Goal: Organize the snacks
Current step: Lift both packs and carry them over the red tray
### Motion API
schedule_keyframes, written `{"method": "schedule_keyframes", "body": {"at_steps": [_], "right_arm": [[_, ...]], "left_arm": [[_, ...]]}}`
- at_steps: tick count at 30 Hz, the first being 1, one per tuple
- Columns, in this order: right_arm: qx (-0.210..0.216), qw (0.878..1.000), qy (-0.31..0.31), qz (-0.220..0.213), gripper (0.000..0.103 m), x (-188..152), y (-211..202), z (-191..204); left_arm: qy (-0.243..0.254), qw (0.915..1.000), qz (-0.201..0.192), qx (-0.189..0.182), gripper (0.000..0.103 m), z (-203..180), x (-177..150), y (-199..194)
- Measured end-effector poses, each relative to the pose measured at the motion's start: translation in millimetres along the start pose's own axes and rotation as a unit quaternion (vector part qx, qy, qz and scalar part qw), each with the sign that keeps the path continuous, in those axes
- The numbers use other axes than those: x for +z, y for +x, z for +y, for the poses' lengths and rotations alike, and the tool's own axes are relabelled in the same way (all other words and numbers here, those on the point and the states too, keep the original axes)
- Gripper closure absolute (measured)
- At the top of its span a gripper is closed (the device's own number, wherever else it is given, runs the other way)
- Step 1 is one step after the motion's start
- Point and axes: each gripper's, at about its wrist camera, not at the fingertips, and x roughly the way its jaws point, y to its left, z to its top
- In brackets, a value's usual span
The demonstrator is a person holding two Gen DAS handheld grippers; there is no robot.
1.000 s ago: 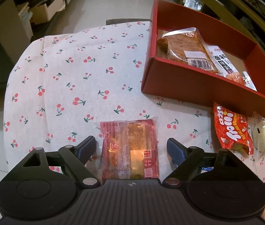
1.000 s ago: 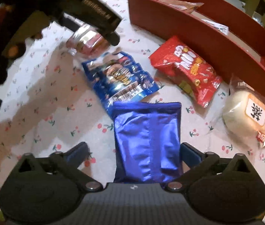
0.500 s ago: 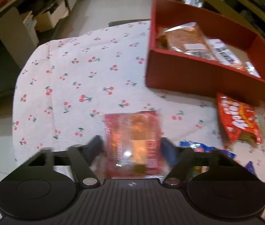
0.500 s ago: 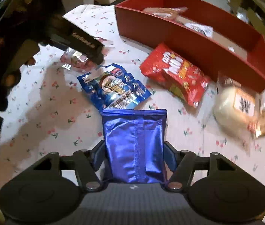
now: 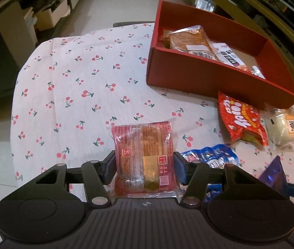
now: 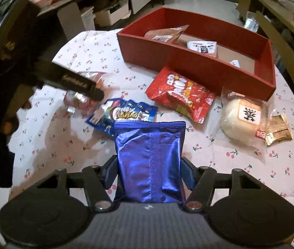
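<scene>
A red cake packet (image 5: 144, 145) with a clear window sits between the pads of my left gripper (image 5: 144, 166), whose jaws are closing and press its sides. It hangs just above the cherry-print cloth (image 5: 84, 78). My right gripper (image 6: 149, 172) is shut on a shiny blue pouch (image 6: 149, 149), held off the table. The red box (image 5: 188, 76) stands at the far right with several wrapped snacks inside, among them a brown pastry pack (image 5: 190, 39). In the right wrist view the same red box (image 6: 198, 62) lies beyond the loose snacks.
Loose on the cloth lie a red snack bag (image 6: 182, 95), a blue cookie bag (image 6: 124, 114), a white bun in plastic (image 6: 238, 120) and a gold sachet (image 6: 277, 130). The table edge curves at the left. Shelves and cardboard boxes (image 5: 49, 16) stand beyond it.
Both grippers went from wide open to closed on their packets. The red packet and the blue pouch have been lifted off the cloth, and the right wrist has rolled.
</scene>
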Motion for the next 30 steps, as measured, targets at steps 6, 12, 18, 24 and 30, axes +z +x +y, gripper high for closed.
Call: {"method": "schedule_keyframes", "body": {"at_steps": [6,12,18,24,30], "right_arm": [[-0.002,1.0,0.01,0.001,0.029,1.0,2.6,-6.2],[-0.009,1.0,0.016,0.02,0.029,-2.4,11.0,-11.5],[-0.003,0.999,0.023,0.035,0.029,-2.8,18.2,-14.6],[-0.005,0.998,0.024,0.058,0.026,-2.2,31.0,-16.8],[-0.019,0.998,-0.002,0.052,0.025,-4.3,32.0,-9.9]], "left_arm": [[0.007,0.9998,0.0,-0.018,0.04,-3.9,-11.5,-12.4],[0.027,0.9993,0.016,-0.022,0.04,-11.1,-30.6,-14.4],[0.032,0.9992,0.021,-0.013,0.033,-12.0,-37.2,-7.3],[0.033,0.9991,0.024,0.008,0.01,-11.2,-38.8,-0.2],[0.04,0.9988,0.02,0.019,0.015,-14.4,-39.7,-0.1]]}}
